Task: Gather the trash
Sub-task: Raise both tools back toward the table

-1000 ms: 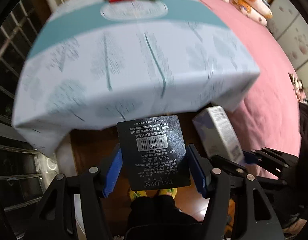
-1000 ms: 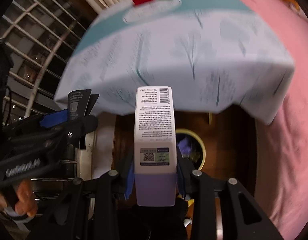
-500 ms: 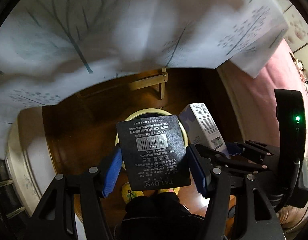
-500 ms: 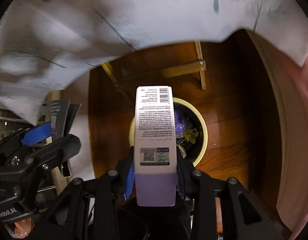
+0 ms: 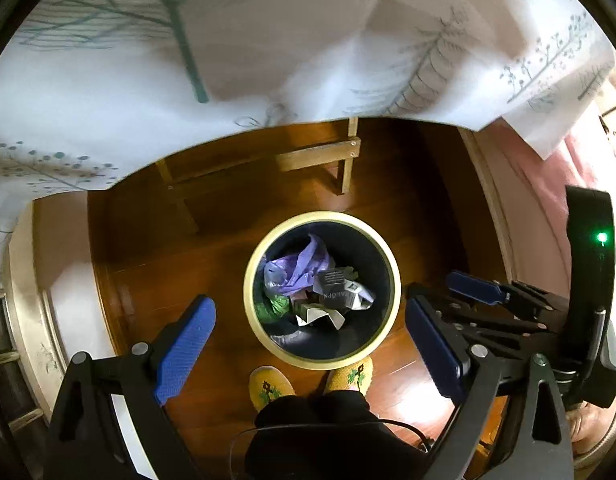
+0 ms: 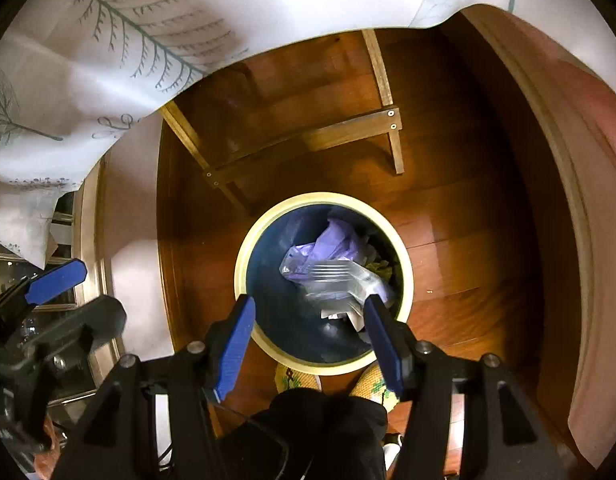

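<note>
A round bin (image 5: 249, 292) with a cream rim and dark inside stands on the wooden floor under the table. My left gripper (image 5: 308, 348) hangs over it, jaws opening wide, nothing between them. The black box (image 5: 335, 284) lies in the bin on a purple bag and crumpled paper. My right gripper (image 6: 308, 344) is above the same bin (image 6: 241, 272), jaws opening, also with nothing between them. The white and purple box (image 6: 340, 280) shows blurred inside the bin. Each gripper shows at the edge of the other's view.
A white leaf-print tablecloth (image 5: 268, 60) hangs over the top of both views. The wooden table frame (image 6: 348, 132) stands just beyond the bin. A person's yellow slippers (image 5: 270, 386) touch the bin's near side. A pink bed cover (image 6: 588, 160) lies to the right.
Both grippers sank from above the tabletop to just over the bin. Both opened, and the black box and the white box dropped out of them into the bin.
</note>
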Motion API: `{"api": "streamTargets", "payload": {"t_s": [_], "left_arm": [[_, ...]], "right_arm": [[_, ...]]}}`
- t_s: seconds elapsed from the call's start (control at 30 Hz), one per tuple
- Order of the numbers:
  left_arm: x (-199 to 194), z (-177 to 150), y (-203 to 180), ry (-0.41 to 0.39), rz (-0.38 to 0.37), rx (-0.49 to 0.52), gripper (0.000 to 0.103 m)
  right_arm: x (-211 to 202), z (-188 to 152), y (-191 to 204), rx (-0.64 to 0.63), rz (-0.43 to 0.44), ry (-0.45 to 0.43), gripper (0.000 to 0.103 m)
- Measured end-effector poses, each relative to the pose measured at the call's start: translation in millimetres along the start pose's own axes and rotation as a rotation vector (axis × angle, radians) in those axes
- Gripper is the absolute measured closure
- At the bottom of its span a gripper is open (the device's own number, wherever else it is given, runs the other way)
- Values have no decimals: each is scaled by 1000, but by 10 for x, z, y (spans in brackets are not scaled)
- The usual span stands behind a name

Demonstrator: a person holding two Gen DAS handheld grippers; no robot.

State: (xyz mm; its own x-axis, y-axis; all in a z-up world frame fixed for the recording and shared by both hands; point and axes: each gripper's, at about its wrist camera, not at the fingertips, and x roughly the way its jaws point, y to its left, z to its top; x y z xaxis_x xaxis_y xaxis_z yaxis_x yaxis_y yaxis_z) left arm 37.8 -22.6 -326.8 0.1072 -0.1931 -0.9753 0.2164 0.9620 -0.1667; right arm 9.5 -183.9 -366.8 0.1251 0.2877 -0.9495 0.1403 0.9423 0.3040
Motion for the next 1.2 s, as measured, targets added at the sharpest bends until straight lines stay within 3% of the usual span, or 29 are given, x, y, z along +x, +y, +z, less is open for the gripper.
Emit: {"api": "streamTargets", "payload": {"t_s": [0.27,0.57,0.83,1.2], "left_arm": [[-481,46,123,-55,7,-42,8],[-1577,56,31,-129,-5,-2,8],[-2632,135,-5,-242,-11,70,8],[-3520,224,84,-398,-11,130,8]], "right_arm": [[-393,5,83,-3,-4,-27,46],[-1223,10,419,5,23,-95,46],[-2145,3,747,-14,36,-199,46],[-2981,15,1099,-52,0,-370,46]]}}
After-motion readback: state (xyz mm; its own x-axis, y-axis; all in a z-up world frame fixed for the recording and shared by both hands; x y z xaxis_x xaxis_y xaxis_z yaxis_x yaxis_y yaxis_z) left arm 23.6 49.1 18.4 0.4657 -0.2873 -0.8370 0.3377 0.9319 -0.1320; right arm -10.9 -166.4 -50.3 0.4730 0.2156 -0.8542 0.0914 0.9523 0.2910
